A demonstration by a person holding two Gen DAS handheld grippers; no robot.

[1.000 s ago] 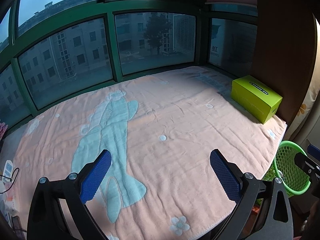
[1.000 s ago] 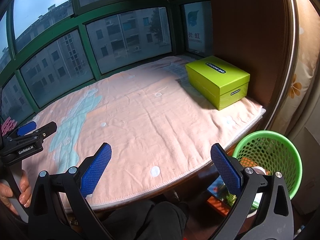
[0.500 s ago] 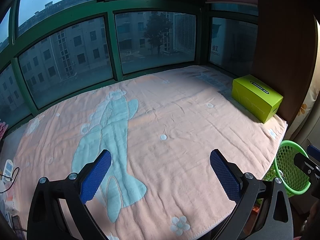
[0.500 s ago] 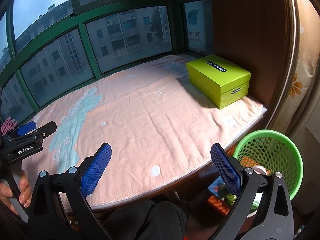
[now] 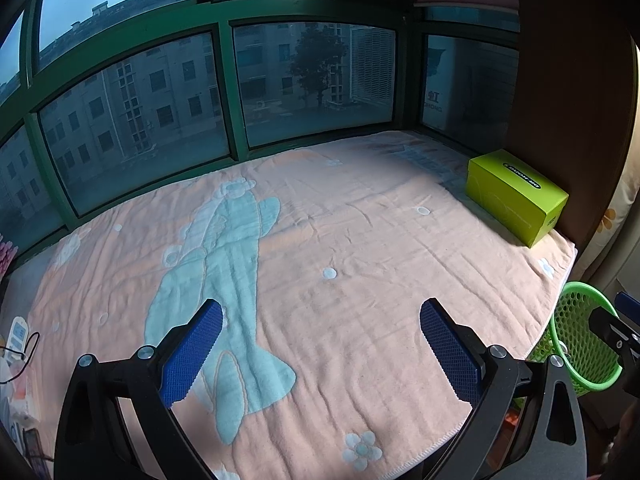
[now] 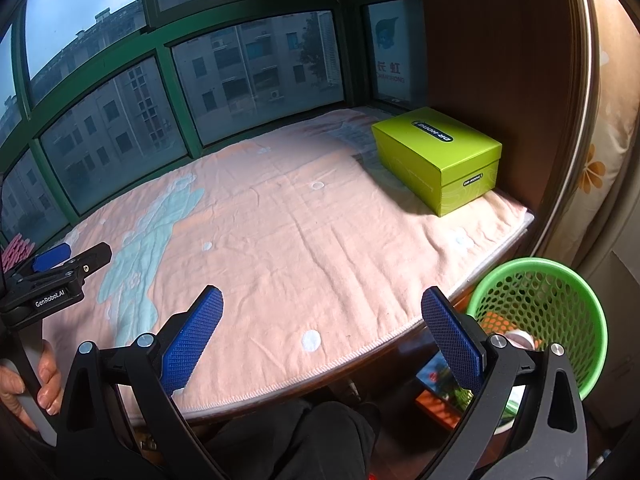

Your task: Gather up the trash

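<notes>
Left gripper [image 5: 320, 344] and right gripper [image 6: 322, 334]: jaws wide apart, holding nothing, over the blanket [image 5: 360, 240]. Green bin [image 6: 538, 320] stands beside the blanket's right edge, some items inside. Box [image 6: 438, 158] on far right corner.

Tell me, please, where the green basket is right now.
The green basket stands on the floor off the blanket's right front corner, below the lime-green box; the left wrist view shows it at far right.

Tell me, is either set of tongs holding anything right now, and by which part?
Nothing is held. The left tongs and right tongs both stand open with only the blanket showing between their pads.
</notes>
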